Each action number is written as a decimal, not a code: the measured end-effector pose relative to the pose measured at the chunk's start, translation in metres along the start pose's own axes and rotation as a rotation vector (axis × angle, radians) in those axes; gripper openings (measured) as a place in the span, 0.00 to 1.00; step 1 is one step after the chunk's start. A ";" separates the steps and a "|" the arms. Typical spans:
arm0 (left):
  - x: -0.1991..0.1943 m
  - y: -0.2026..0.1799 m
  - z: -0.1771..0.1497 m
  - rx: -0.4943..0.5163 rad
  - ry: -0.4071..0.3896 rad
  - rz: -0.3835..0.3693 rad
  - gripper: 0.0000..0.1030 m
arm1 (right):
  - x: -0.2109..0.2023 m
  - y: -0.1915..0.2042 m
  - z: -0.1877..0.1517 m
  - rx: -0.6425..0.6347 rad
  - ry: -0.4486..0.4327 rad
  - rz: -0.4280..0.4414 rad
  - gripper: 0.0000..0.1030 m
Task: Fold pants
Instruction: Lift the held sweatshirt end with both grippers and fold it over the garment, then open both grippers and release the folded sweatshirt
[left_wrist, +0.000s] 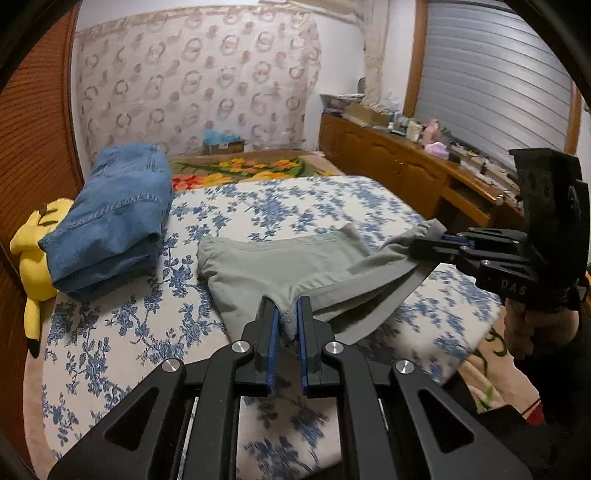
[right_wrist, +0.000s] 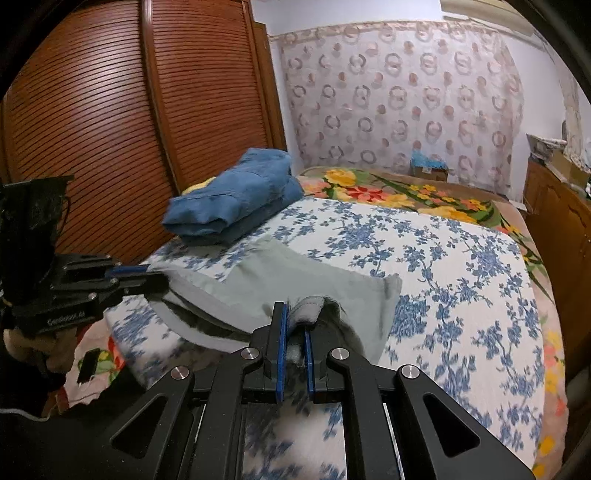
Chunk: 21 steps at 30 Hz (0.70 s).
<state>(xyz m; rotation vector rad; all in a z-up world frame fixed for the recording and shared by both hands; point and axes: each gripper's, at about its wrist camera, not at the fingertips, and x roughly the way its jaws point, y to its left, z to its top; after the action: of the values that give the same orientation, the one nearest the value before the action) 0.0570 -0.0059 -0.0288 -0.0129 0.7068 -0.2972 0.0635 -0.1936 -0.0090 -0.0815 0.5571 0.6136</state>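
Grey-green pants (left_wrist: 280, 266) lie partly folded on the blue-floral bed cover (left_wrist: 303, 206), their near edge lifted off it. My left gripper (left_wrist: 287, 308) is shut on a bunched bit of that near edge. At the right of the left wrist view, my right gripper (left_wrist: 430, 243) pinches the other end of the same edge, with a hand below it. In the right wrist view, the right gripper (right_wrist: 293, 321) is shut on a grey fabric fold, the pants (right_wrist: 295, 280) spread out beyond it. The left gripper (right_wrist: 155, 277) holds the cloth at the left.
Folded blue jeans (left_wrist: 114, 218) are stacked at the bed's far left corner beside a yellow plush toy (left_wrist: 33, 258). A louvred wooden wardrobe (right_wrist: 110, 129) runs along the left, a cluttered wooden dresser (left_wrist: 406, 166) along the right. A phone (right_wrist: 88, 365) lies on the flowered blanket.
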 end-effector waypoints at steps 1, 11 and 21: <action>0.005 0.003 0.002 -0.006 0.005 0.003 0.09 | 0.007 -0.001 0.001 0.003 0.006 -0.005 0.08; 0.041 0.015 0.019 -0.017 0.028 0.054 0.19 | 0.062 -0.011 0.013 0.031 0.067 -0.043 0.08; 0.052 0.021 0.011 -0.025 0.036 0.056 0.74 | 0.083 -0.014 0.016 0.035 0.082 -0.066 0.15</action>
<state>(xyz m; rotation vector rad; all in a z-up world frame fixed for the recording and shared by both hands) 0.1072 -0.0010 -0.0553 -0.0116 0.7449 -0.2356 0.1353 -0.1580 -0.0394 -0.0915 0.6416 0.5379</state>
